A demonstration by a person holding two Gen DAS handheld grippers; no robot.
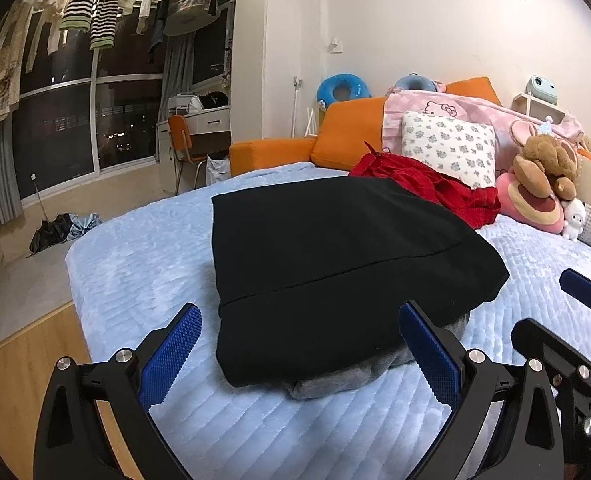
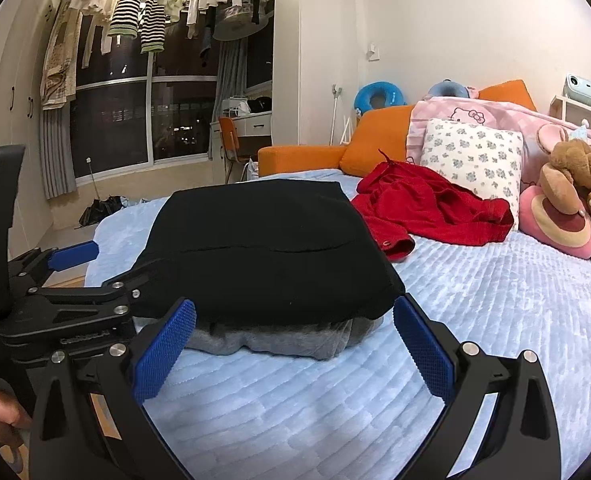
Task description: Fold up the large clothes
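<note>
Here the folded black garment [image 1: 335, 264] lies as a neat rectangle on top of a folded grey garment [image 1: 335, 380], the pair forming a small stack at the middle of the light blue bed [image 1: 143, 264]. The left gripper [image 1: 301, 356] hovers at the stack's 6 o'clock edge, its jaws spread wide and empty, one blue pad on either side of the near edge without touching cloth. The right gripper [image 2: 293, 354] stands just beside it toward 3 o'clock, jaws equally wide and holding nothing, facing the stack's near right corner. A crumpled red garment [image 2: 435, 208] lies unfolded at about 1 o'clock from the stack, touching or just beside its far corner, in front of a floral pillow [image 2: 471, 156]. Judged from this layout, the black piece is finished and the red one appears next. To do this well, lift both grippers clear without brushing the stack, then take the red garment at two well-separated points along one hem or the shoulders, so it spreads flat on open bedding away from the stack.
</note>
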